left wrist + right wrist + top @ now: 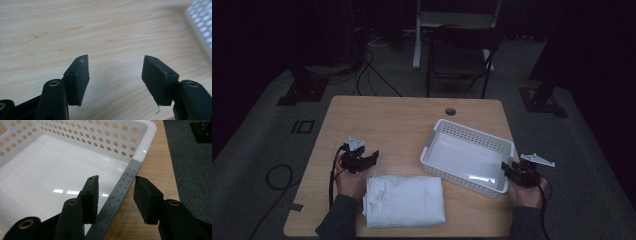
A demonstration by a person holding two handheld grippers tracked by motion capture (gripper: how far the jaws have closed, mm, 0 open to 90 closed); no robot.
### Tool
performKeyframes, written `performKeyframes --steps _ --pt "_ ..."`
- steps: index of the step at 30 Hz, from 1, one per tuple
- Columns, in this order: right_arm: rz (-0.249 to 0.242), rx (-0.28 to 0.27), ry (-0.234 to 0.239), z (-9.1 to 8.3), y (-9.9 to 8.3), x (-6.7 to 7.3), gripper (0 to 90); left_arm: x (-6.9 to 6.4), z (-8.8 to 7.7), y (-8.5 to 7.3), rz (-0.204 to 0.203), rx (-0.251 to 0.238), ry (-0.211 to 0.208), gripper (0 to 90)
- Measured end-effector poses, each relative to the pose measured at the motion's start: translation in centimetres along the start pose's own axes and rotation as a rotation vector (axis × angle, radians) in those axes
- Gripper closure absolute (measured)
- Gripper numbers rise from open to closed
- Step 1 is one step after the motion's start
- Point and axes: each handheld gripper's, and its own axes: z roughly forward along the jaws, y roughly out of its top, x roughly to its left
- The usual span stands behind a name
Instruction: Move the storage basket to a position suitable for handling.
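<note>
A white perforated basket (472, 131) sits on the right half of the wooden table (387, 120). Nothing lies inside it. A folded white cloth (404, 201) rests near the front edge. My left gripper (373, 159) hovers just beyond the cloth's far left corner. In the left gripper view, the left gripper (116, 72) is open over bare wood, with the basket's corner (201, 25) at the far right. My right gripper (508, 169) is at the basket's near right corner. Its open jaws (116, 195) straddle the grey rim strip (126, 180), with a small gap at each pad.
A dark chair (459, 55) stands behind the table's far edge. A round cable hole (450, 111) lies in the tabletop just beyond the basket. Cables trail over the grey floor (277, 175) at the left. The table's right edge runs close beside the basket.
</note>
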Motion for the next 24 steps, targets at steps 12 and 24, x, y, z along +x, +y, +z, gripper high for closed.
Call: performKeyframes --steps 12,24 --pt "0.048 -0.014 -0.031 0.6 0.2 1.0 61.5 -2.7 -1.2 1.1 0.09 -0.041 -0.101 39.5" --pt "0.042 -0.012 -0.028 1.9 1.2 2.0 61.5 -4.4 -0.8 1.0 0.161 -0.031 -0.095 39.3"
